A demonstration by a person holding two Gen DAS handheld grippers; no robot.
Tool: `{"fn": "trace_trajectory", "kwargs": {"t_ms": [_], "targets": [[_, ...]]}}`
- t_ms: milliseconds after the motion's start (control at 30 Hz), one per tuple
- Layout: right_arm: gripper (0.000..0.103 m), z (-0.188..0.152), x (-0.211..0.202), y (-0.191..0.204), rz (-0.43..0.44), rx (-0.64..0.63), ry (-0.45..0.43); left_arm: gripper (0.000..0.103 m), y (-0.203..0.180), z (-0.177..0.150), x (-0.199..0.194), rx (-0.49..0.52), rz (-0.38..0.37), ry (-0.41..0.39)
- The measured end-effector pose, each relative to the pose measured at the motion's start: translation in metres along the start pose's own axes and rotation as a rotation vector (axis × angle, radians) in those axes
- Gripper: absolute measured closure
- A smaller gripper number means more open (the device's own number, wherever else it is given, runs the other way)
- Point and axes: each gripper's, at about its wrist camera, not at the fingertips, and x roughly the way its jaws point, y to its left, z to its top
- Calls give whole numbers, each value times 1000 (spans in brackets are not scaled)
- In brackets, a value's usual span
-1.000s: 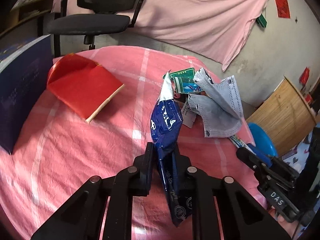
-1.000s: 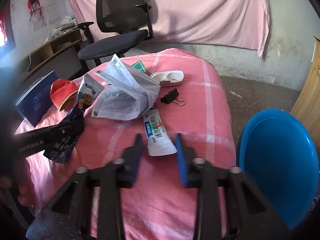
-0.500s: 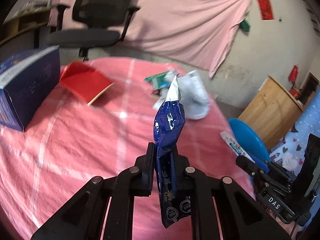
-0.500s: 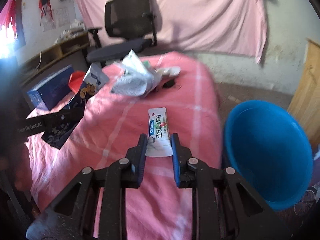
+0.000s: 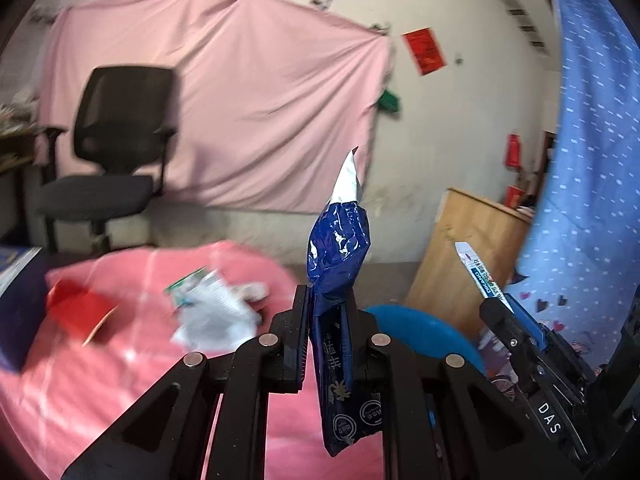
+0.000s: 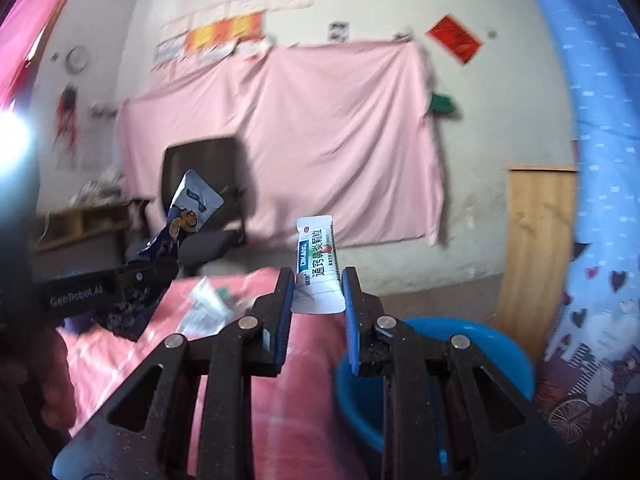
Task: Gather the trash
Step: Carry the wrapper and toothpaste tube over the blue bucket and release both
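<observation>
My left gripper (image 5: 329, 300) is shut on a dark blue snack wrapper (image 5: 338, 264) that stands up between its pads, lifted above the pink-covered table (image 5: 100, 392). In the right wrist view that wrapper (image 6: 188, 212) and the left gripper (image 6: 132, 280) show at the left. My right gripper (image 6: 318, 280) is shut on a white sachet (image 6: 318, 264) with blue and black print, held up in the air. The same sachet (image 5: 478, 274) appears in the left wrist view at the right. A blue basin (image 6: 472, 356) sits low beside the table, under and right of the right gripper; its rim (image 5: 424, 320) shows behind the left one.
On the table lie a crumpled face mask (image 5: 216, 316), a green packet (image 5: 184, 286), a red folder (image 5: 80, 310) and a dark blue box (image 5: 20, 304). A black office chair (image 5: 116, 152) stands behind. A wooden cabinet (image 5: 468, 256) and blue patterned cloth (image 5: 592, 200) are on the right.
Both grippers have risen off the table with their loads and swung right toward the basin. The right gripper closed on the sachet and lifted it; the views now tilt up to the wall.
</observation>
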Motion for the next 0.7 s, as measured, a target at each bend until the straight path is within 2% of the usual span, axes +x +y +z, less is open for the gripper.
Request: {"fn": "trace_trajectory", "kwargs": {"t_ms": [133,267,400,533,700], "targets": [[67,6,-8,-22,-96,32,-47,92,-30,9,19,57,-60,-12],[67,7,-15,-44,-148,95,-58,92,-52,11,42,106,-97,-19],[67,6,-16,-63,-190,139,-51,92,-69,7,64,143,-116,10],[67,-4,-9,-82,-232,186,6,92,-78,0,93,155,-125,76],[67,-21,15,-104,-245,270,145,92,-84,-15,117,135,-118,177]]}}
